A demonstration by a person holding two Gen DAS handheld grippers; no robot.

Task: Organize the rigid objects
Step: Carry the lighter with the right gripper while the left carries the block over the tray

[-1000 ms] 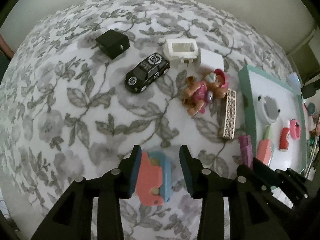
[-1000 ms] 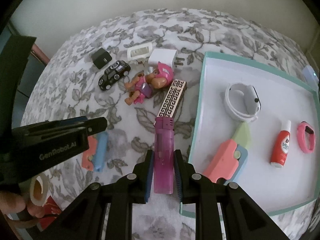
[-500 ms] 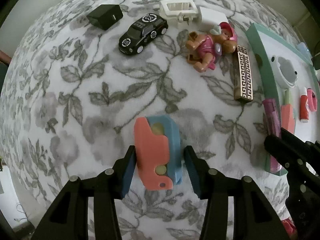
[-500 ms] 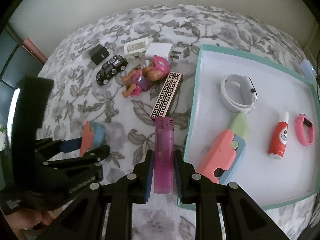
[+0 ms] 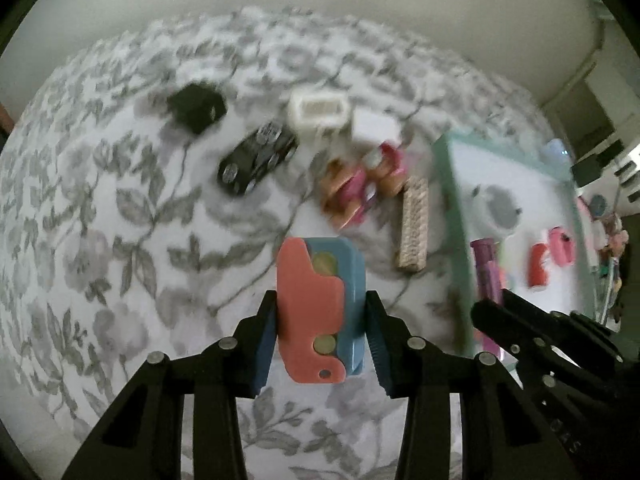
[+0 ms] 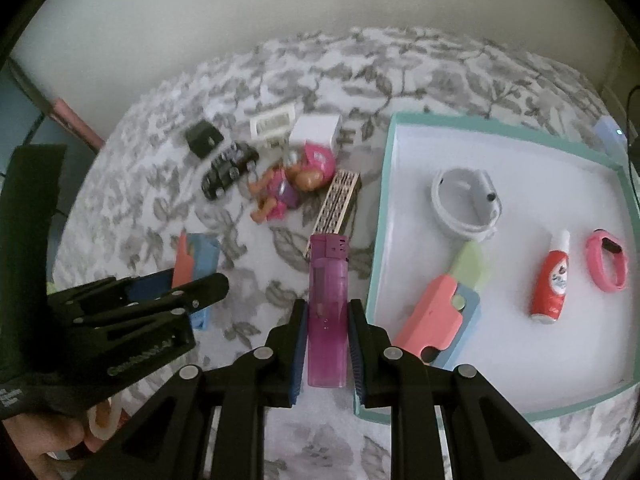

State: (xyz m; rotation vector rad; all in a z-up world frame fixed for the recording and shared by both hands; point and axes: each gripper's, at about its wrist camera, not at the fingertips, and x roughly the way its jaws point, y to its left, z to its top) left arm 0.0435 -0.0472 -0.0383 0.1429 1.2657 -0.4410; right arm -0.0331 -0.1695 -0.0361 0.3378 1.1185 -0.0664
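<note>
Tray (image 6: 384, 216) already holds a watch (image 6: 466, 204), bottle (image 6: 550, 284), band (image 6: 606, 266) and one pink-blue toy (image 6: 438, 322). Left gripper (image 5: 320, 332), jaws just closing, clamps a second pink-blue toy (image 5: 316, 300) above the cloth; right gripper (image 6: 326, 344) clamps a purple lighter (image 6: 327, 308) beside the tray. Car (image 6: 228, 170), doll (image 6: 292, 184), chargers and patterned box (image 6: 338, 200) remain out.

A grey leaf-patterned cloth (image 6: 420, 68) covers the work surface below a plain pale wall (image 6: 280, 4); dark furniture (image 5: 592, 128) stands dimly at the right.
</note>
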